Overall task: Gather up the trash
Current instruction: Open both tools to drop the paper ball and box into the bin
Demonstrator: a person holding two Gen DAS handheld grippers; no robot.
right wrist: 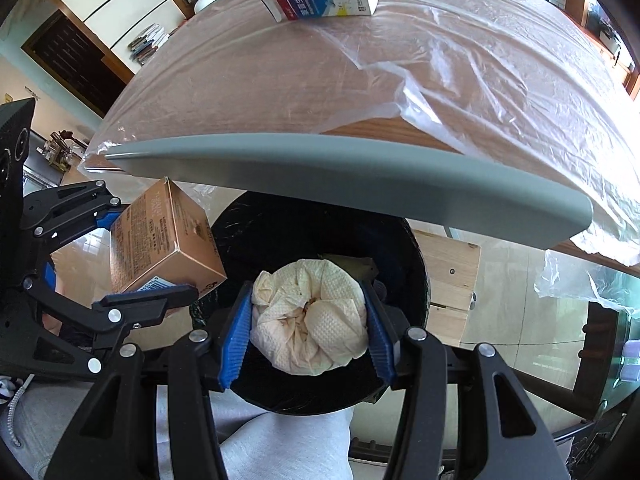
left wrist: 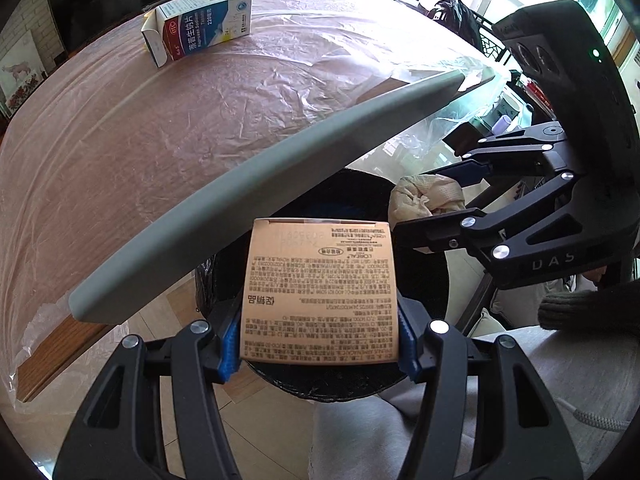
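Carton [left wrist: 320, 292] and tissue wad [right wrist: 310, 318] above bin [right wrist: 280, 224], medicine box [left wrist: 200, 24] on table [left wrist: 160, 128] behind.

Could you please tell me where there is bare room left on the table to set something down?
The plastic-covered wooden table is bare from its grey edge guard back to the white-and-blue medicine carton at the far side. Below the edge, over the black bin, it is crowded: the left claw grips a gold printed box, and the right claw a crumpled paper towel.
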